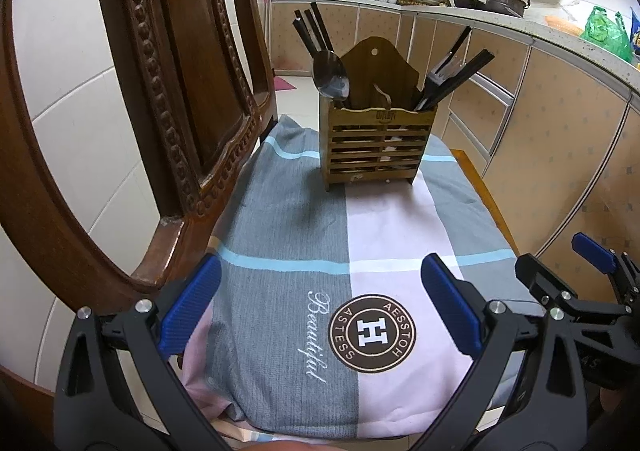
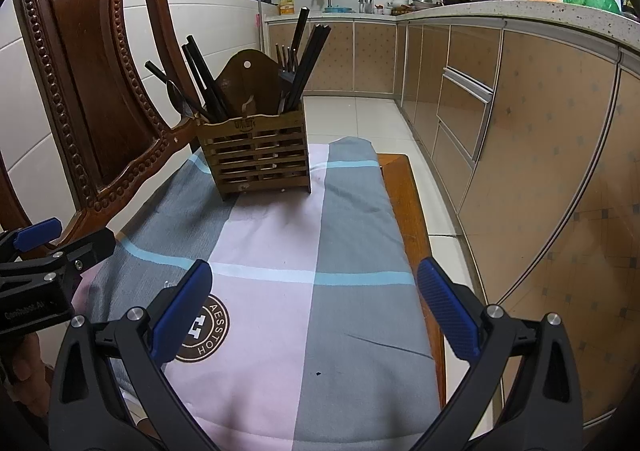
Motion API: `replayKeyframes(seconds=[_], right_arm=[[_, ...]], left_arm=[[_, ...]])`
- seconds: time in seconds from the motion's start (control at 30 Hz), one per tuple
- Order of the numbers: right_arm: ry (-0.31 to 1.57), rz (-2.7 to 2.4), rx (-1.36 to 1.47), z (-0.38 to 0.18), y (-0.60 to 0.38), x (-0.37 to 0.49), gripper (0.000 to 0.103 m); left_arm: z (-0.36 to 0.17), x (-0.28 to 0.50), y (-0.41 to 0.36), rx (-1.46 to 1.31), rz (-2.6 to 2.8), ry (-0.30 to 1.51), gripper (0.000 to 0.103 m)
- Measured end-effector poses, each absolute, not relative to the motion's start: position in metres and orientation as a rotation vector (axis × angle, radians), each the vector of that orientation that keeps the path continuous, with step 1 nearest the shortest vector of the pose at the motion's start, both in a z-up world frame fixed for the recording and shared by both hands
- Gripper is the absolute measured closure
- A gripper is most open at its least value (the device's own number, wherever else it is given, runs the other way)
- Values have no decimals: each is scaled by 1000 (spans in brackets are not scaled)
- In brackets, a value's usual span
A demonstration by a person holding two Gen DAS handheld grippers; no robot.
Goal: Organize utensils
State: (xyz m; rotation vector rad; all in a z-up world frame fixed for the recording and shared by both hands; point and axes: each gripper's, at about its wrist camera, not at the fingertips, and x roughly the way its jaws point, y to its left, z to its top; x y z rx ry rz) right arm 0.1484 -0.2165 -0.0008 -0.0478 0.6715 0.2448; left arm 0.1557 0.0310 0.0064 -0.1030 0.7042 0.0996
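Note:
A slatted wooden utensil holder (image 1: 378,145) stands at the far end of a cloth-covered chair seat (image 1: 304,235); it also shows in the right wrist view (image 2: 258,155). It holds a steel spoon (image 1: 330,75), black chopsticks (image 1: 314,31) on its left side and black chopsticks with a dark utensil (image 1: 452,71) on its right. My left gripper (image 1: 320,315) is open and empty over the near end of the cloth. My right gripper (image 2: 316,315) is open and empty beside it, to the right. Each gripper shows at the edge of the other's view.
The carved wooden chair back (image 1: 168,91) rises close on the left. Kitchen cabinets (image 2: 520,139) and a cluttered countertop (image 1: 460,7) run along the right and back. White tiled floor (image 2: 372,119) lies beyond the seat. The seat's bare wooden edge (image 2: 416,211) shows on the right.

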Motion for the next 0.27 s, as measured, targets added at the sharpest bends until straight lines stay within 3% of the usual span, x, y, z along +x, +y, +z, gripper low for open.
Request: replayKeyframes(seconds=[0.27], right_arm=[[674,245,-50,-1,-217,148,3]], left_arm=[[6,157,30,-95,89,713,4]])
